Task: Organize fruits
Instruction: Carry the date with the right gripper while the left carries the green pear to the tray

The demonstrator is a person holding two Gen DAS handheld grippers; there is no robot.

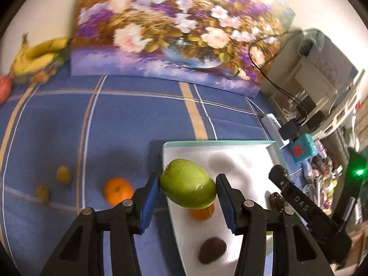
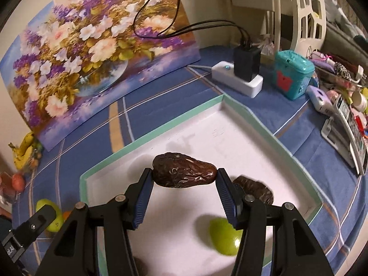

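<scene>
My left gripper [image 1: 187, 189] is shut on a green fruit [image 1: 188, 184], held above the left edge of a white tray with a mint rim [image 1: 218, 143]. Under it an orange [image 1: 201, 212] and a dark date [image 1: 211, 250] lie in the tray. My right gripper [image 2: 184, 174] is shut on a wrinkled brown date [image 2: 184, 172] over the white tray [image 2: 161, 127]. Another date [image 2: 254, 189] and a green fruit [image 2: 224, 238] rest on the tray floor below. The left gripper's finger [image 2: 34, 225] shows at lower left in front of its green fruit [image 2: 46, 204].
On the blue checked cloth lie an orange [image 1: 117, 191] and two small yellow-green fruits [image 1: 64, 174] [image 1: 42, 192]. Bananas [image 1: 39, 54] and a red fruit [image 1: 4, 87] sit far left. A flower painting [image 1: 174, 32], a white power strip [image 2: 237, 79] and a teal box [image 2: 293, 77] stand behind.
</scene>
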